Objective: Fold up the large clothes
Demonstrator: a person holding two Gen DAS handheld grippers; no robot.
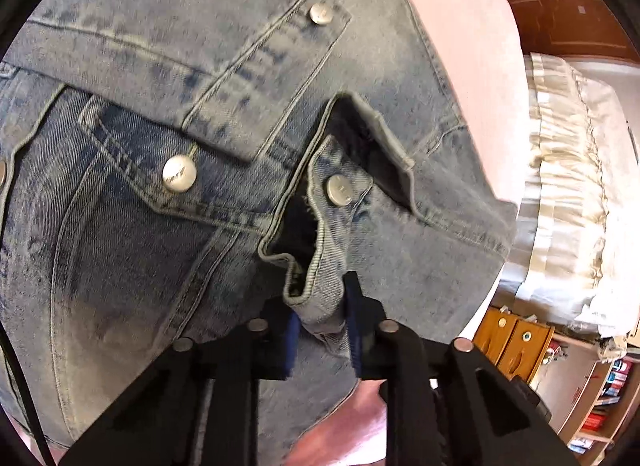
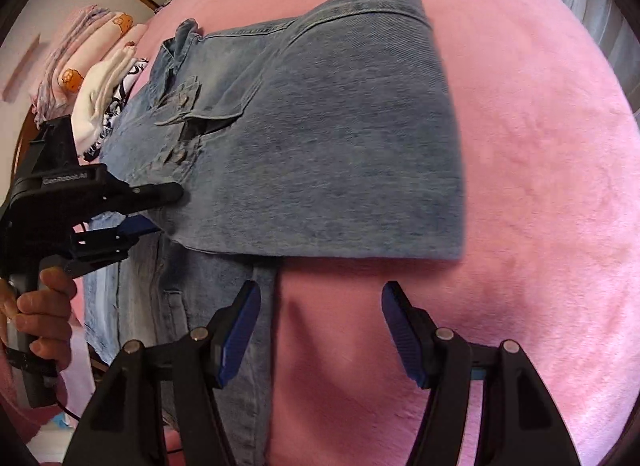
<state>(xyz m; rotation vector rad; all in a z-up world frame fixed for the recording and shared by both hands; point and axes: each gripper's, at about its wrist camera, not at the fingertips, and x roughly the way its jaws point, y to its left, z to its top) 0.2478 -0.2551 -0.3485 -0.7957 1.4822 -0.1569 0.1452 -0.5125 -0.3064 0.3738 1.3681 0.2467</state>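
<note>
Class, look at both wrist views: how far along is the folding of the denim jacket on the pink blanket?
Done: one part of the denim jacket is already folded across, lying flat on the pink blanket. In hand: the left gripper pinches a buttoned edge of the denim. Left: the right gripper hangs open with nothing between its fingers, above the unfolded lower part; that part still needs folding.

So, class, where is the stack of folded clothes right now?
In the right wrist view, the folded clothes sit upper left on the pink blanket, just beyond the denim jacket.
</note>
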